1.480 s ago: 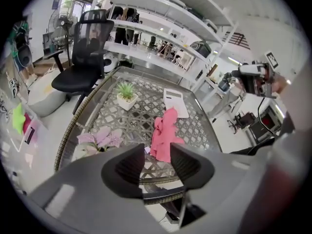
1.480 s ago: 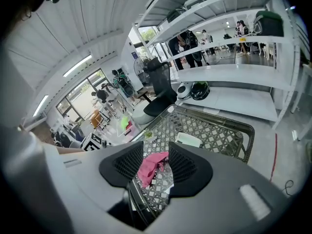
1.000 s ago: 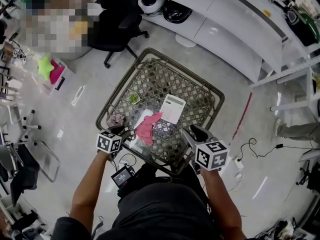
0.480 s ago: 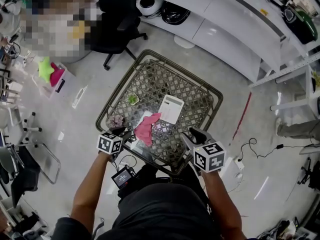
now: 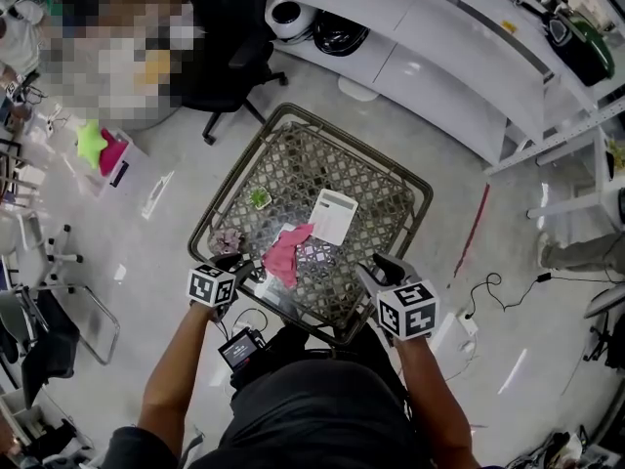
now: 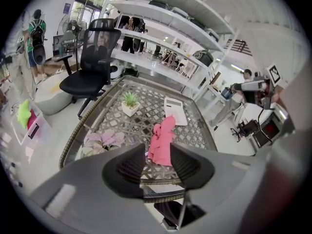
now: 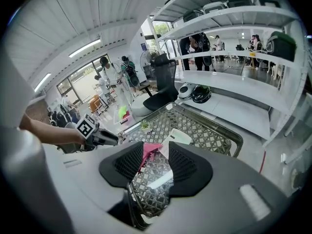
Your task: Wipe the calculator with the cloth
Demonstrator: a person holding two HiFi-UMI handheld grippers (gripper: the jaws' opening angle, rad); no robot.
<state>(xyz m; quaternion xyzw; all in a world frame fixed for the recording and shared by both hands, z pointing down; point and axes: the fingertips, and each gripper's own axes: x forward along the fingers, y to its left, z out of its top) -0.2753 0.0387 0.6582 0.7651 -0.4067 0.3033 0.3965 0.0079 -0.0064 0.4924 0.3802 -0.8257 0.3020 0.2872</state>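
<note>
Okay, the wicker-lattice table (image 5: 293, 159) filled the middle, low in front of the person. The left gripper (image 5: 242, 262) and right gripper (image 5: 373, 261) both hovered at its near edge, angled down at the top. Each had its jaws part-open with nothing between the pads. We judged them poised either to go for the cloth or just after letting it go. The white calculator (image 5: 335, 215) lay flat toward the far side, reachable by either gripper. The pink cloth (image 5: 286, 254) lay crumpled just beside it, nearer the left gripper. Its far corner reached the calculator's edge, but we couldn't tell if they touched. A small potted plant (image 5: 259, 198) stood apart, likely clear of any wiping.
</note>
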